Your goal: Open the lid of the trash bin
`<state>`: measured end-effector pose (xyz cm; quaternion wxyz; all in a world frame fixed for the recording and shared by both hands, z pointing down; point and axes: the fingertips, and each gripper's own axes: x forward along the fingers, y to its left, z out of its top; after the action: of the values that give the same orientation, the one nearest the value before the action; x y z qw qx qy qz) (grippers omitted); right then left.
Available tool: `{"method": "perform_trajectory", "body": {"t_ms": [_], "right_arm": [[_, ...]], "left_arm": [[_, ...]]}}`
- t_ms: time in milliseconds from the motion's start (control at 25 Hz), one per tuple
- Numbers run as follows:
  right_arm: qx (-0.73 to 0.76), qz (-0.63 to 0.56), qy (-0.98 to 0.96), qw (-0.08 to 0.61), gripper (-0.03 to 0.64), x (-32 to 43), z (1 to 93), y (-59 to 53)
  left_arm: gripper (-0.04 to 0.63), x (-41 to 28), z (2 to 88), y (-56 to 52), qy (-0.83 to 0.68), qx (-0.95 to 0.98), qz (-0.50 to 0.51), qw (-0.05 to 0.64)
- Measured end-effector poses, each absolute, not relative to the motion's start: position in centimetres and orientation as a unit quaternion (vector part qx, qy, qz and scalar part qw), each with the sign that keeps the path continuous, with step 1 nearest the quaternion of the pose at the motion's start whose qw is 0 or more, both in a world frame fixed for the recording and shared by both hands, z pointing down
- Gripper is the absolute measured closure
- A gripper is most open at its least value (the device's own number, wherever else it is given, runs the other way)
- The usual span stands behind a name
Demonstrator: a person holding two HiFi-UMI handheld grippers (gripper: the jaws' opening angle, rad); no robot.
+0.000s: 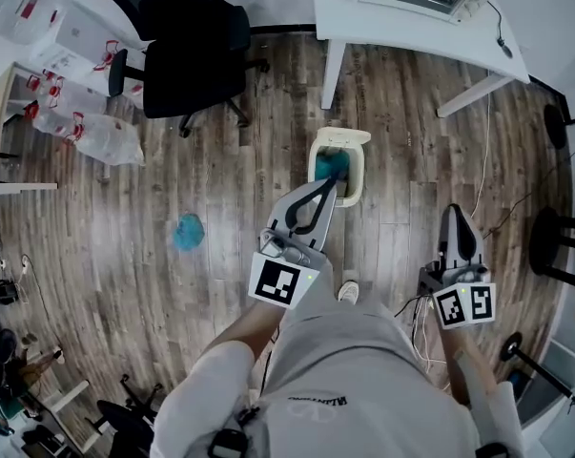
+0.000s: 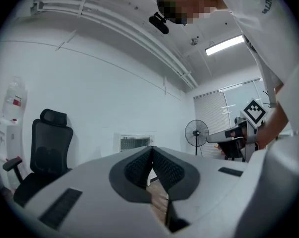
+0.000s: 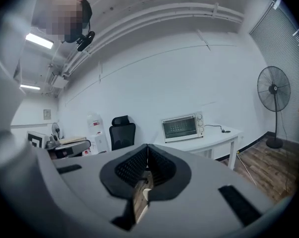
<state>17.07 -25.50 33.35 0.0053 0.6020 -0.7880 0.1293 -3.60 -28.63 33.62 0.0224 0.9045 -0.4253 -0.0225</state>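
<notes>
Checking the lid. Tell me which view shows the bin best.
Head view: it looks down on the bin, lid raised, teal stuff inside, the left gripper over its near edge. Both gripper views face the walls; no bin is clear there.

Office: swivel chair (image 1: 177, 51), white desk (image 1: 416, 31), wood-plank floor (image 1: 220, 189), water dispenser (image 3: 95, 128).

The trash bin (image 1: 360, 172) is standing on the floor (image 1: 230, 189) before the table (image 1: 411, 27), with the office chair (image 1: 187, 41) sitting behind it to the left. A crumpled wad (image 1: 188, 232) is lying left of the bin. The left gripper (image 1: 327, 181) is hanging over the bin's near edge, the right gripper (image 1: 456, 210) well apart to its right.
</notes>
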Motion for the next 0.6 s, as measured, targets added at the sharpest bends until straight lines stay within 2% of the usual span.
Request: {"method": "perform_trajectory", "body": {"t_ms": [400,600], "right_arm": [[0.59,0.113,-0.798,-0.051,0.6,24.4,30.9,-12.3],[0.577,0.126,-0.805,-0.062,0.6,25.9,31.4,-6.3]], "left_arm": [[0.598,1.7,28.8,-14.4,-0.472,0.881,-0.033,-0.014],[0.598,3.0,28.7,-6.5,-0.491,0.871,-0.003,-0.031]]}}
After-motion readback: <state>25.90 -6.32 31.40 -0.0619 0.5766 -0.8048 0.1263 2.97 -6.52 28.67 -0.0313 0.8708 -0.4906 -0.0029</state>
